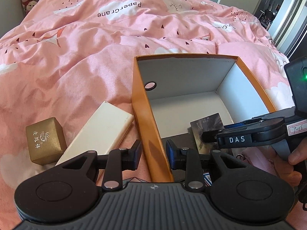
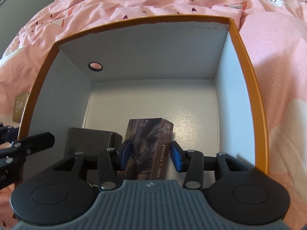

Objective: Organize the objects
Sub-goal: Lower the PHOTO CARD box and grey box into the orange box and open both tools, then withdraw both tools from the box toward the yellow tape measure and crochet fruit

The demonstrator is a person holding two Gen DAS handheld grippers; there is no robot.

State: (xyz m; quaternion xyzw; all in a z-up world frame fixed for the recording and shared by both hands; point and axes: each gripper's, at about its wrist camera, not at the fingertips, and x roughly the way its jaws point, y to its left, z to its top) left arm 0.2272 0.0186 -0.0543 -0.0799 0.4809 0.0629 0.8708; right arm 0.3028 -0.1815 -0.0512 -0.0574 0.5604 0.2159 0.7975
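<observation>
Two grippers share the work: left gripper straddles, unclamped, the orange box wall (steadying it, likely), while right gripper, spread, brackets the photo-card pack.

The open box sits on the bedspread. Inside it, at the near end, the card box stands upright, with a lower box just to its left. Outside, left of the open box's left wall, a flat case lies close by, and a small cube box sits farther left.
</observation>
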